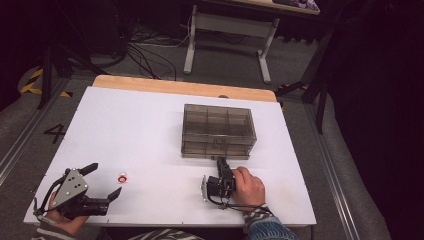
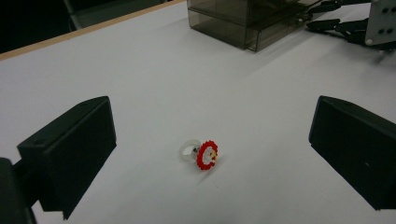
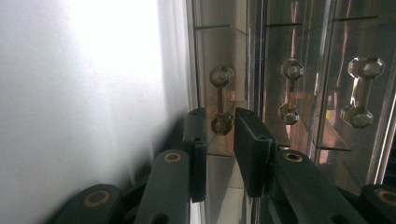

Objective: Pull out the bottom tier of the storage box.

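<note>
Right gripper view first: right gripper [image 3: 220, 116] nosed up to the front of the smoky drawer box [image 3: 289, 37], 2 black jaws drawn close on either side of one end knob of a clear handle [image 3: 221, 98] (3 such handles in sight along the front); pinching it or merely flanking it, cannot tell. Left gripper [image 2: 212, 114] low over the white table [image 2: 140, 70], jaws spread wide and holding nothing, with the red-beaded ring [image 2: 201, 154] lying on the table between and just ahead of them, well apart from the box. Step in hand, by the look of it: getting hold of a drawer to open it, ring not yet picked up. Next move calls for a firm pinch on the handle and a straight, level pull toward the person without dragging the light box along; then a gentle close on the small ring.
</note>
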`<action>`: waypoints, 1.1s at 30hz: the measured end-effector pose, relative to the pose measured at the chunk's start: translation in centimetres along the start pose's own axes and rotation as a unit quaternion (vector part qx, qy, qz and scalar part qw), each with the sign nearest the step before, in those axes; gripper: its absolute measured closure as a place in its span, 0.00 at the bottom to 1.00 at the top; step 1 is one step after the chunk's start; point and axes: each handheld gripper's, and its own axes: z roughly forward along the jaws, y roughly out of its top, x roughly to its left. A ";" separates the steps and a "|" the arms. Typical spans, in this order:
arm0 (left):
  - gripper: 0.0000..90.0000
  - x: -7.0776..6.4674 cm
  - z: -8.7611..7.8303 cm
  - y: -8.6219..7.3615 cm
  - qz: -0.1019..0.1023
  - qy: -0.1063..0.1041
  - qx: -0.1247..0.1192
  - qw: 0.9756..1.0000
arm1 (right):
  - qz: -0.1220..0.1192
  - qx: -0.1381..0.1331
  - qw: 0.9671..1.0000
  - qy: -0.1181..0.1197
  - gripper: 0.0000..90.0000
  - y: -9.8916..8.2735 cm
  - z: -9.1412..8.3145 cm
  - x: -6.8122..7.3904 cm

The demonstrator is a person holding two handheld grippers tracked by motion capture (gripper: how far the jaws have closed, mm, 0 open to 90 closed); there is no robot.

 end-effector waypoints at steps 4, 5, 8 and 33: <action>0.01 0.0 0.0 0.0 0.000 0.001 0.000 1.000 | 0.007 -0.006 1.000 0.004 0.82 -0.1 -0.3 -0.4; 0.01 0.0 0.0 0.0 0.001 -0.001 0.001 1.000 | 0.009 -0.009 1.000 0.005 0.82 -0.1 -0.4 -0.5; 0.01 0.0 0.0 0.0 0.001 0.001 0.000 1.000 | 0.025 -0.017 0.999 0.014 0.80 -0.2 -0.7 -0.8; 0.01 0.0 0.0 0.0 0.002 0.001 0.000 1.000 | 0.133 -0.077 0.987 0.047 0.72 -1.1 -2.8 -3.9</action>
